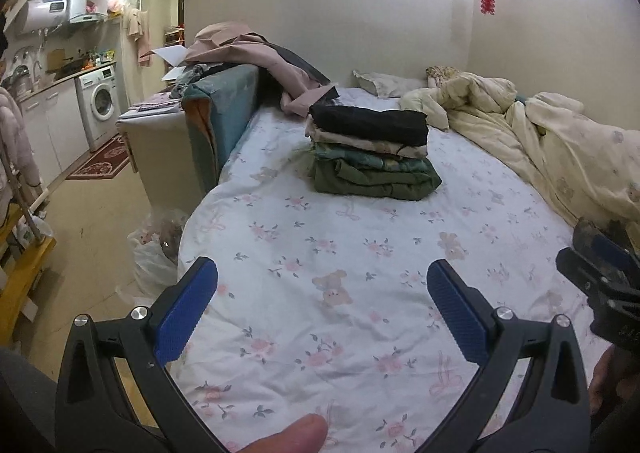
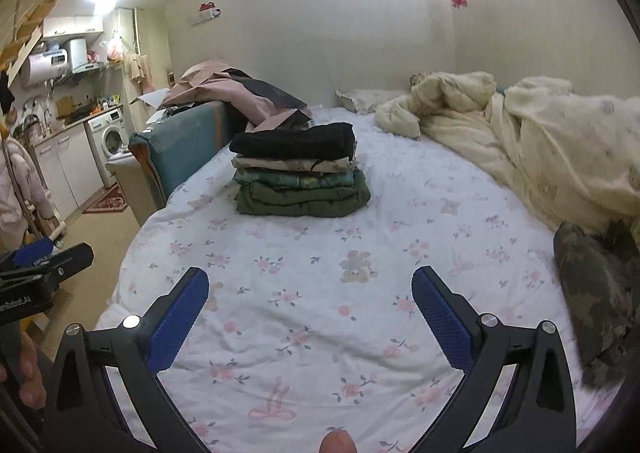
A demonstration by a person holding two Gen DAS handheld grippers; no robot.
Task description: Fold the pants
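A stack of folded clothes (image 1: 370, 155) sits on the floral bed sheet (image 1: 320, 253), black piece on top, olive green at the bottom; it also shows in the right wrist view (image 2: 300, 173). My left gripper (image 1: 322, 289) is open and empty above the sheet, well short of the stack. My right gripper (image 2: 310, 293) is open and empty above the sheet. A camouflage-patterned garment (image 2: 600, 301) lies crumpled at the right edge of the right wrist view, to the right of the right gripper. The right gripper's side shows at the left wrist view's right edge (image 1: 600, 273).
A cream duvet (image 1: 540, 149) is bunched along the bed's right side. Pink and dark clothes (image 1: 272, 61) hang over a teal headboard (image 1: 224, 109) at the back left. A plastic bag (image 1: 156, 249) lies on the floor beside the bed. Kitchen units and a washing machine (image 1: 100, 101) stand far left.
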